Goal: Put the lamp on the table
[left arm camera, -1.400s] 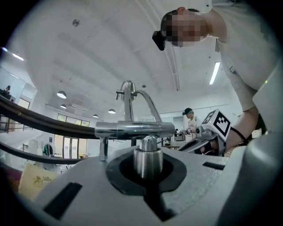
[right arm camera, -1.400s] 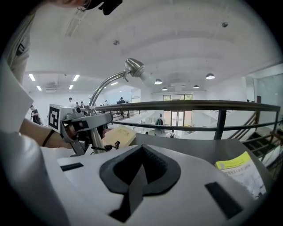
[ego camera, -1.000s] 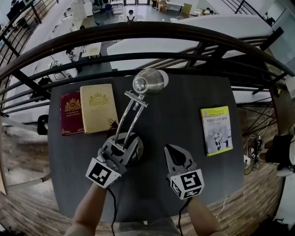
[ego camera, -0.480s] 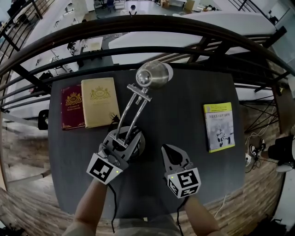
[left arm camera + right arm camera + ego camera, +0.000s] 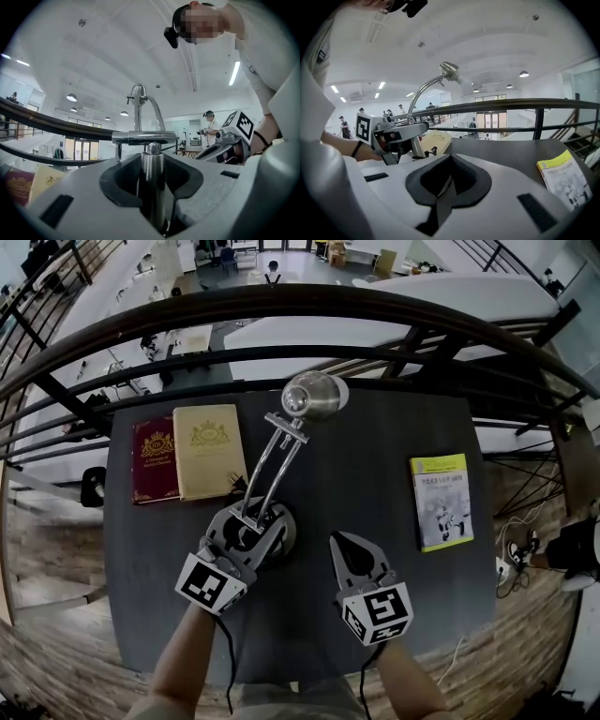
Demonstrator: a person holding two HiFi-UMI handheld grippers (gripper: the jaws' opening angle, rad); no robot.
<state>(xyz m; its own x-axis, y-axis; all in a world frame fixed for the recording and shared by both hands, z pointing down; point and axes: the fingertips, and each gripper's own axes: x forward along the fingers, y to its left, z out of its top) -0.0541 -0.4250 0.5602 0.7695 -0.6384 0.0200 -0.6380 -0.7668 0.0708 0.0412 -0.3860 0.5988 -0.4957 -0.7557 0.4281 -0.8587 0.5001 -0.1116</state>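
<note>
Now releasing: lamp down on the tabletop, left tool opening

The lamp stands near the tabletop's middle, its round base under the left tool and its chrome head leaning away toward the railing. In the left gripper view the upright stem sits between the jaws, which are parting, with a dark gap showing beside it, so the hold looks given up. The right tool hovers just beside, jaws together on nothing.

The risk, as I judge it, lies in pulling back. The stem is inside the jaws, so a sideways or tilted withdrawal could let a pad catch it and drag or tip the lamp, whose head overhangs well beyond the base. The tan book lies close on the left and could be knocked.

The left tool covers much of the base, so whether it sits flat cannot be confirmed. A small dark piece by the tan book may be a plug; it is too small to tell.
</note>
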